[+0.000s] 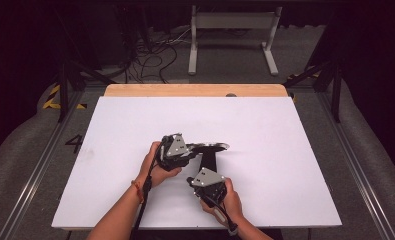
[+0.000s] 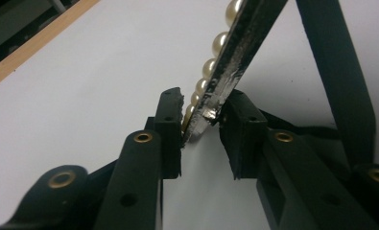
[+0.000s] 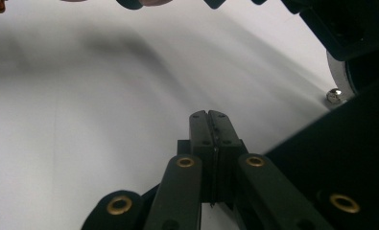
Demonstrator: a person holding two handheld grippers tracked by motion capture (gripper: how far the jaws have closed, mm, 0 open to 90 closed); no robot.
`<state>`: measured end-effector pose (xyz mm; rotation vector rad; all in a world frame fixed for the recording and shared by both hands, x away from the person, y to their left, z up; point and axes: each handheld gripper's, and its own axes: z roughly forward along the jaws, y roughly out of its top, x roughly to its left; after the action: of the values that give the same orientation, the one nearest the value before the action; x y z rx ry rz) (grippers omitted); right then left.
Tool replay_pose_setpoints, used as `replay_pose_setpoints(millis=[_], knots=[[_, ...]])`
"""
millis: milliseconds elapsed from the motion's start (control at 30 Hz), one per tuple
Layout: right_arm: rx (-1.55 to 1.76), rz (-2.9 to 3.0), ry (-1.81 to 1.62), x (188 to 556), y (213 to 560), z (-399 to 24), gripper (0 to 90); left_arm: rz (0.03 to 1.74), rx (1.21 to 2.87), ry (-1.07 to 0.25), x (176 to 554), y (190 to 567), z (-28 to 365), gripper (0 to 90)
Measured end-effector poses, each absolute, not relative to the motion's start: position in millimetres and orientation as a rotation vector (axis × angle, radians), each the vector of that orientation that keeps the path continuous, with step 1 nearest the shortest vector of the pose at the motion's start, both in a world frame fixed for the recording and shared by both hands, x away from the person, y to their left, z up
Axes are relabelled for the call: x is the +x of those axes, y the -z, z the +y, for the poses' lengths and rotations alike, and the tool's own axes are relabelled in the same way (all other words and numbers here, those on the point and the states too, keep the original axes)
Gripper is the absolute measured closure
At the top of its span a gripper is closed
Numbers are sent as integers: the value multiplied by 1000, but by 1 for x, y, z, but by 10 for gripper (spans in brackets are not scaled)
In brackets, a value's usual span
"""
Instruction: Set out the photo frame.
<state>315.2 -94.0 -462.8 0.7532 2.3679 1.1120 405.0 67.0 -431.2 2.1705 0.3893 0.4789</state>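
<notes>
Hands come in from the near edge of the white table (image 1: 265, 125), forearms angled inward, each wrapped around the grip of its tool. Our left gripper (image 2: 201, 120) points toward the right across the table, and between its jaws sits the end of a pearl hairband (image 2: 235, 52), a dark band with a row of pearls along one side; the left pad touches it, while we cannot tell whether the right pad presses. Our right gripper (image 3: 209, 120), nearer us and aimed away, has its jaws fully together on nothing, just beside a black strap (image 1: 208, 162) lying on the table
</notes>
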Motion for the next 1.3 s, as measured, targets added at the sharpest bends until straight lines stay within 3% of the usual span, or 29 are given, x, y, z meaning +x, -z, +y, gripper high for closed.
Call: replay_pose_setpoints(millis=[300,1300], knots=[[782,2332,-1078,315,463,-93,900,386,2210,-554,398,428,64,751],[838,2338,-1034,318,460,-113,900,441,2207,-557,381,423,71,803]])
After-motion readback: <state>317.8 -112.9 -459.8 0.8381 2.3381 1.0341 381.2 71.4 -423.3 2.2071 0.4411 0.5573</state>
